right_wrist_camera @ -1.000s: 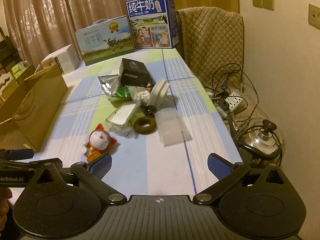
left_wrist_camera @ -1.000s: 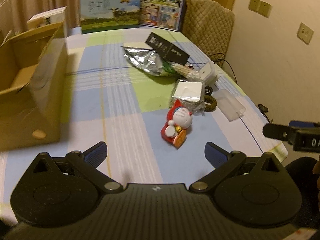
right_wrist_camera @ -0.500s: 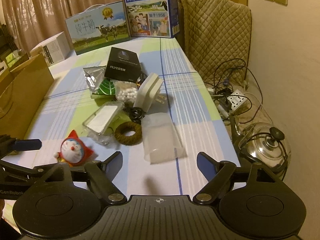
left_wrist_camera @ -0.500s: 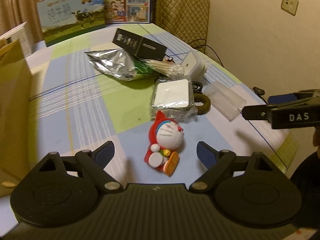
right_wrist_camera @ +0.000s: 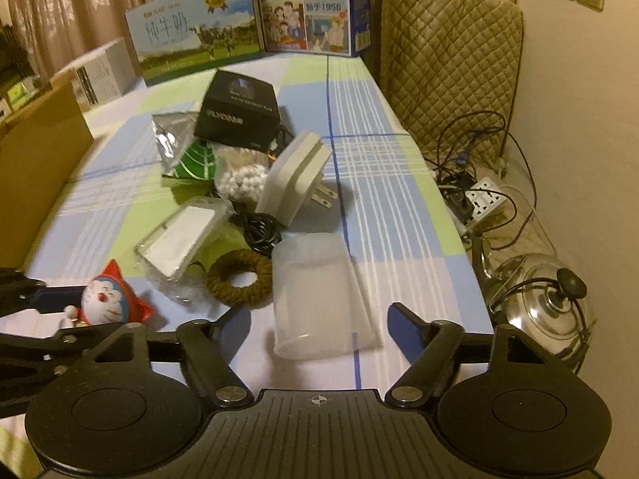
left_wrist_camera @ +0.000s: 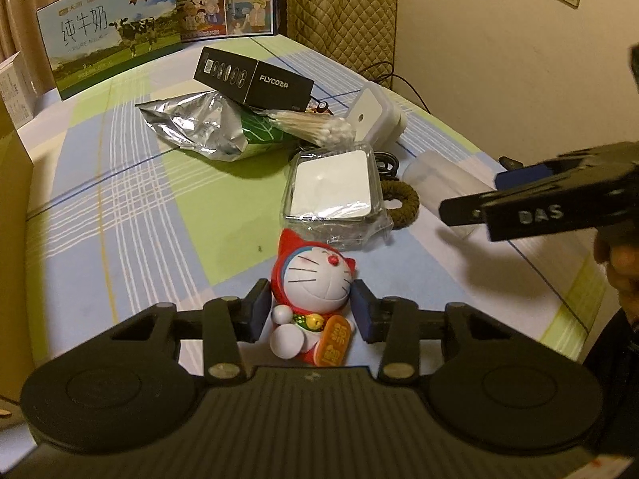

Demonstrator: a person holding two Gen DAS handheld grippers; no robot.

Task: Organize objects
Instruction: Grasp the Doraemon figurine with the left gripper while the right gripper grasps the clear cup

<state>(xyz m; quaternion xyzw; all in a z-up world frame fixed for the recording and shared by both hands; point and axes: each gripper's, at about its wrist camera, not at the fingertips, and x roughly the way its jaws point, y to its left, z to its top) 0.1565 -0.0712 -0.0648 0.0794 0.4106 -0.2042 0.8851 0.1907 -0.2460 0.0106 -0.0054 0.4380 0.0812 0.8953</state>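
Near the table's (left_wrist_camera: pixel 120 199) front edge, the left claw (left_wrist_camera: pixel 309 313) is closing around the cat figurine (left_wrist_camera: pixel 313 291), pads not clearly pressing; its rounded head could squirt out. The right claw (right_wrist_camera: pixel 315 319) narrows, spread astride the translucent cup (right_wrist_camera: pixel 319 295), which may roll.

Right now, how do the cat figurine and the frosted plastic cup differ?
The cat figurine is opaque, red and white; the frosted plastic cup is translucent and plain. The figurine sits between the closing left gripper pads; the cup lies on its side ahead of the right gripper, untouched. Both rest on the checked tablecloth.
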